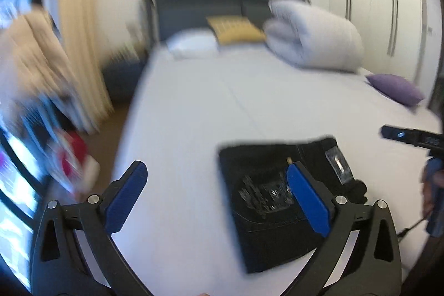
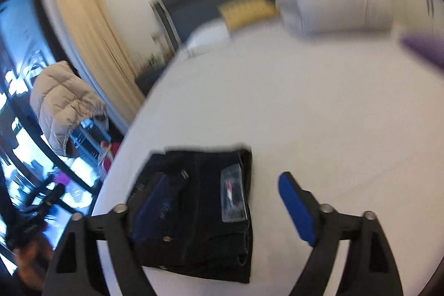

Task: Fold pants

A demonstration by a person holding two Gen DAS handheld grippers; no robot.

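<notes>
You have two tools, both spread wide and empty. One folded pair of black pants [image 1: 266, 201] lies on the bed [image 1: 194, 107], under your left tool's [image 1: 213, 185] right finger and your right tool's [image 2: 222, 201] left finger. Two clear tags, probably plastic, sit on them; blur hides detail.

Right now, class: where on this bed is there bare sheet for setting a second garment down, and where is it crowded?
Free: the wide bare sheet of the bed between the folded pants and the pillows, and the strip left of the pants. Crowded: the headboard end, with white pillow, yellow cushion, rolled duvet, and purple cushion.
</notes>
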